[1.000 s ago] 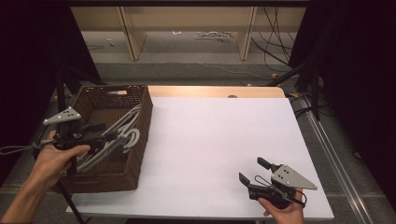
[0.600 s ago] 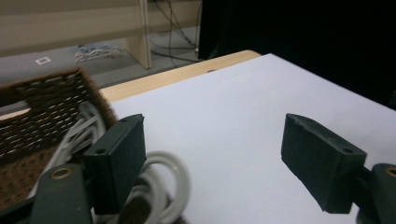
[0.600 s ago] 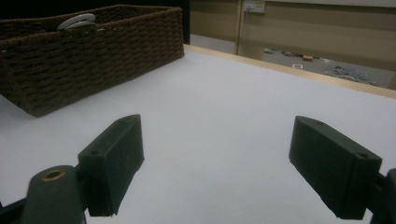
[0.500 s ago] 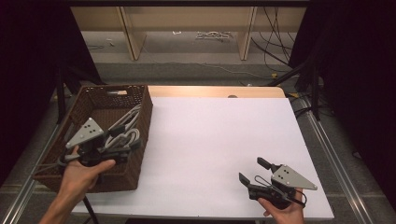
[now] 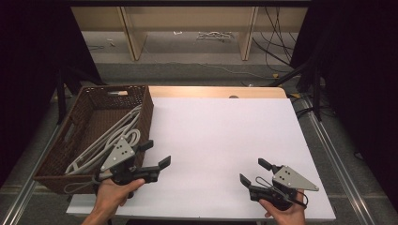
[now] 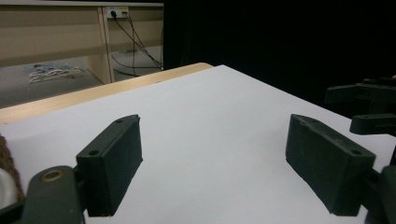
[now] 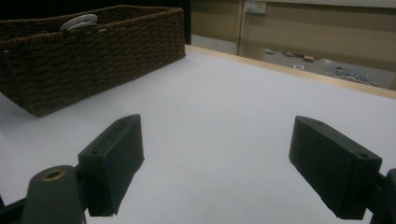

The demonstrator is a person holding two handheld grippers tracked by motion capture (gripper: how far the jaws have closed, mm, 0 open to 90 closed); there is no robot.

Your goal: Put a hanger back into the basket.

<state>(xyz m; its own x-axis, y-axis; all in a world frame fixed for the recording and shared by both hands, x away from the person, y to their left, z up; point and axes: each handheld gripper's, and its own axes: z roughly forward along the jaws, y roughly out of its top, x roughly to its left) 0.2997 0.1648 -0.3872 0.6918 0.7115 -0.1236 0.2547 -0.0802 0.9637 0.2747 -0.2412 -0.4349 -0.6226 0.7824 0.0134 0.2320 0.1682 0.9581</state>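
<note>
Your left gripper (image 5: pixel 156 154), lower left: jaws wide, just been opening, nothing between, over white bench (image 5: pixel 220 140) beside wicker basket (image 5: pixel 146 107). Grey cables (image 5: pixel 110 140) lie inside basket. Your right gripper (image 5: pixel 252 172), lower right: spread, empty.

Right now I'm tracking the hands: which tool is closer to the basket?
The left tool, at the basket's near right corner. The right tool is far across the white table. Both are open and empty.

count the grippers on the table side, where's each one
2. The left gripper sits by the near right corner of the wicker basket, jaws open and empty. The right gripper is over the white table near its front right edge, also open.
</note>
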